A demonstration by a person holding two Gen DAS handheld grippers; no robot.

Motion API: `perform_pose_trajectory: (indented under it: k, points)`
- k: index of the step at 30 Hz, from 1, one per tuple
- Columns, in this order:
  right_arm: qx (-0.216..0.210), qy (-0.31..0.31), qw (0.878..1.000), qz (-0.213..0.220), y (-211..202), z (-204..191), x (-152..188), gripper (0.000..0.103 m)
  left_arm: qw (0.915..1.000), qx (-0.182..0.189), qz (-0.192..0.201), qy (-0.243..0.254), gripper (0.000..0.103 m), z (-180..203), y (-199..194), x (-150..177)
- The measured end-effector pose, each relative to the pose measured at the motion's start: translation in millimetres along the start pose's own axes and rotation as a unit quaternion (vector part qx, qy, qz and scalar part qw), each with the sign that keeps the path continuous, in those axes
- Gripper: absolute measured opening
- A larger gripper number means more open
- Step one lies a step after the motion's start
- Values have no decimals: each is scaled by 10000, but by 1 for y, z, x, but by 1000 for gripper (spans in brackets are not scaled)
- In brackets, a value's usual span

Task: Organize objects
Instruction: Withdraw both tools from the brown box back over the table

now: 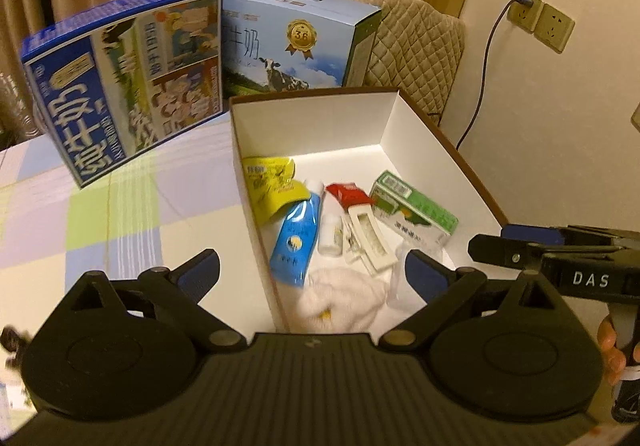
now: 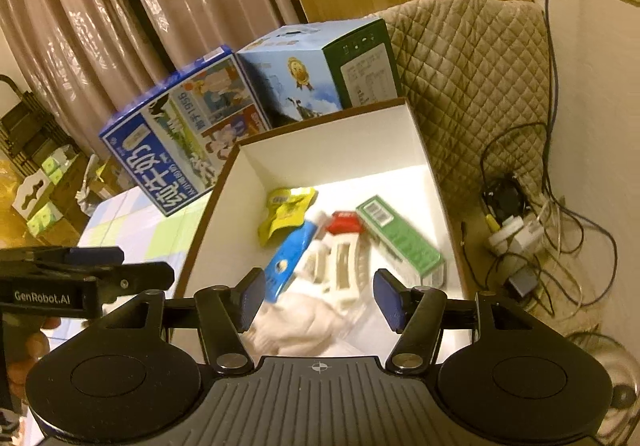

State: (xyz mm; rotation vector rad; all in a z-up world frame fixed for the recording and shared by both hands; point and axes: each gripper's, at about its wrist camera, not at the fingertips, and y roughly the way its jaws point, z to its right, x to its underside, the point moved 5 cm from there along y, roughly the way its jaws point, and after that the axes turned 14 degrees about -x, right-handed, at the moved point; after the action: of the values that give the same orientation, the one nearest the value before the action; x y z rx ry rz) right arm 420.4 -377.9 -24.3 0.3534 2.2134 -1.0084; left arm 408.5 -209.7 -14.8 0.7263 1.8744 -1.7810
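Note:
A white box with a brown rim [image 1: 316, 94] [image 2: 332, 150] stands on the table. It holds a yellow pouch [image 1: 272, 182] [image 2: 286, 208], a blue tube [image 1: 296, 238] [image 2: 290, 258], a red packet [image 1: 348, 194] [image 2: 344, 222], a green carton [image 1: 416, 210] [image 2: 400, 242], a white clip [image 1: 370, 238] [image 2: 344, 270], a small white bottle [image 1: 332, 234] and a white cloth [image 1: 344, 298] [image 2: 304, 322]. My left gripper [image 1: 312, 272] [image 2: 140, 266] hovers open over the box's near left wall. My right gripper [image 2: 320, 298] [image 1: 494, 240] hangs open above the cloth, holding nothing.
Two milk cartons stand behind the box: a dark blue one [image 1: 120, 86] [image 2: 180, 150] tilted, a light blue one [image 1: 296, 42] [image 2: 304, 74] upright. A checked tablecloth [image 1: 100, 214] lies left. A quilted chair back [image 2: 472, 86] and tangled cables [image 2: 528, 238] are right.

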Motion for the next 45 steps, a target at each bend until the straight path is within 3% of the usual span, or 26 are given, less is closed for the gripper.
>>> perform_pose_trajectory:
  k: [22,45]
  points:
    - [65,95,9995,-288,-42,-62,80,58,9990,-201,-391,-106,98,-31,-71,99]
    - [-252,-181,9911,-1292,21,-148,154,58,9901,-869,-871,-672,98,-130,-98,175]
